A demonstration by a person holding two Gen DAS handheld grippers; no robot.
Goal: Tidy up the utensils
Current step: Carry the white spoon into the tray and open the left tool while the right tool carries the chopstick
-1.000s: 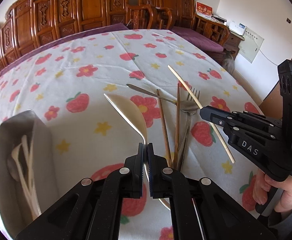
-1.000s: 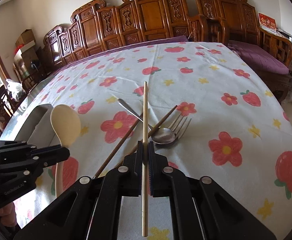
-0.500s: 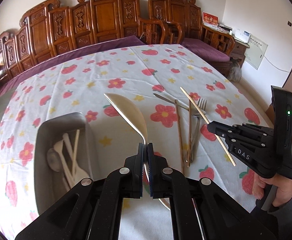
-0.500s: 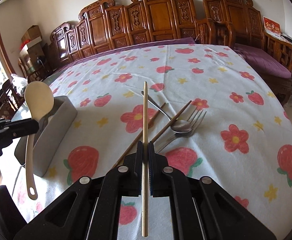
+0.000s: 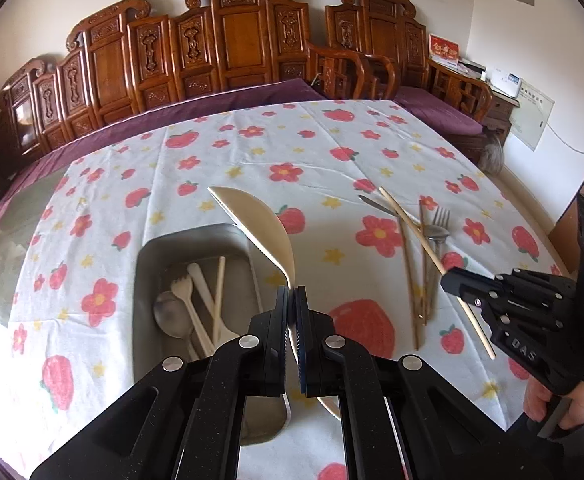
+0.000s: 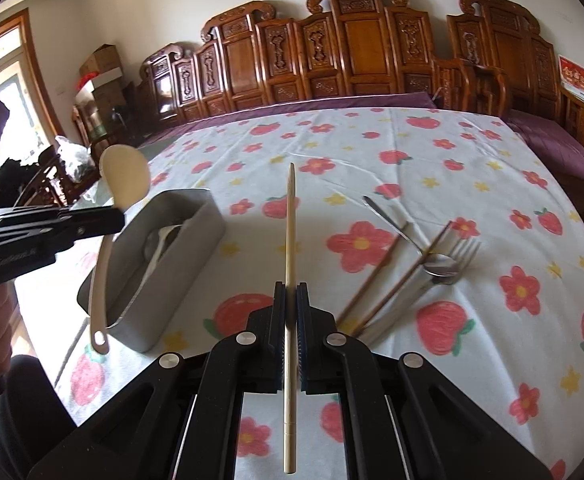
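Bare flowered worktop (image 5: 276,148) lies open beyond the grey bin (image 5: 148,264). Left claw (image 5: 290,300) is clamped on a pale spoon (image 5: 264,228) over the bin's right rim; right claw (image 6: 290,300) pinches one chopstick (image 6: 290,216) above the cloth.

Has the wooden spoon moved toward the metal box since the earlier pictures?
Yes. In the right wrist view the wooden spoon, held by the left gripper, has moved up and left, from beside the metal box to over its left rim.
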